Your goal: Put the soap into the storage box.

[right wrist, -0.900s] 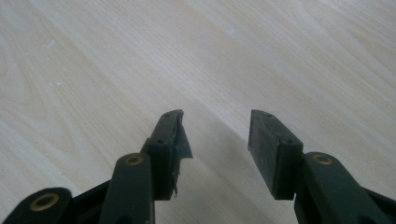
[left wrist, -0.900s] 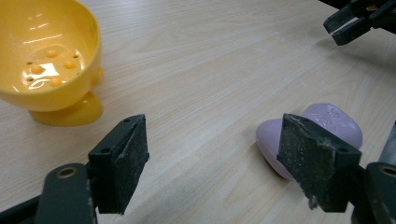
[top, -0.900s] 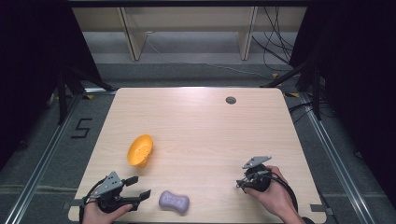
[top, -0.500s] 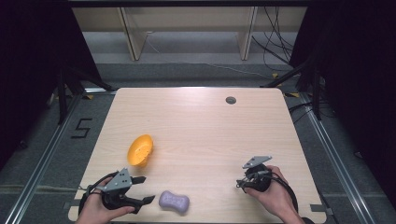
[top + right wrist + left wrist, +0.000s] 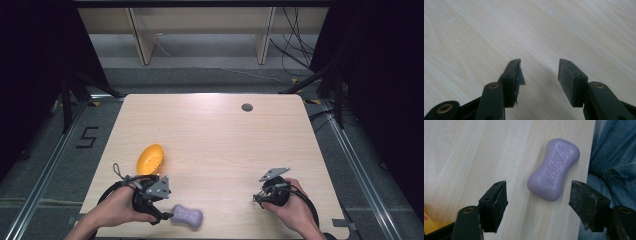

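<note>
Left gripper (image 5: pixel 537 195) jaws spread, empty, lined up on purple waisted soap bar (image 5: pixel 554 168) just ahead; bar's long axis runs away between jaws. Right gripper (image 5: pixel 263 194) well apart, open.

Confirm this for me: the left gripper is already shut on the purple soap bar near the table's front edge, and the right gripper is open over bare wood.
Not quite. The left gripper is open: in the left gripper view its jaws stand apart on either side of the purple soap bar, clear of it. The soap does lie near the table's front edge, and the right gripper is open over bare wood.
</note>
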